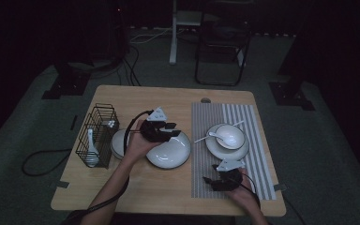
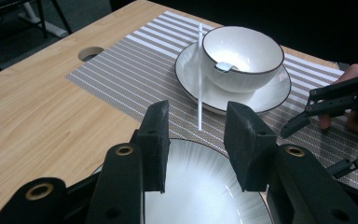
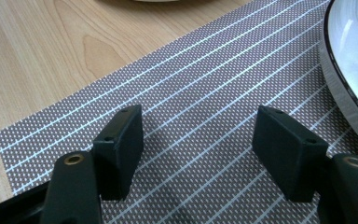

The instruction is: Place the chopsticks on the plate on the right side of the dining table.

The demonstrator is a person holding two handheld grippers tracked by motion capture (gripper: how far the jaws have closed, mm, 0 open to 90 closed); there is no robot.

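- Black jaws of your left gripper (image 2: 196, 144) stand spread over the near white plate (image 2: 200, 186); nothing sits between the pads, so you are not pinching the plate.
- That plate (image 1: 168, 151) lies on the bare wood of the desk (image 1: 122, 187), just left of the striped placemat (image 1: 258, 178) and not yet on it.
- Your right gripper (image 3: 209, 154) hovers low over the near part of the placemat with its jaws spread and empty; the rim of the far plate (image 3: 349, 60) lies just beside its right jaw.
- Judged from the layout, one place is already set: a bowl (image 1: 229, 136) with a spoon (image 1: 214, 136) in it stands on the far plate (image 1: 215, 149), and a white chopstick (image 2: 199, 74) leans across that plate's rim.
- What is left looks to be settling the near plate and bringing over the utensils from the wire basket (image 1: 97, 136), where a white spoon (image 1: 90, 150) hangs, and the smaller dish (image 1: 117, 143) behind your left hand.
- Room: open wood at the desk's near-left, and free mat in front of your right gripper. Watch the chopstick's near tip, which points toward the near plate, and the desk's front edge close by your right hand.
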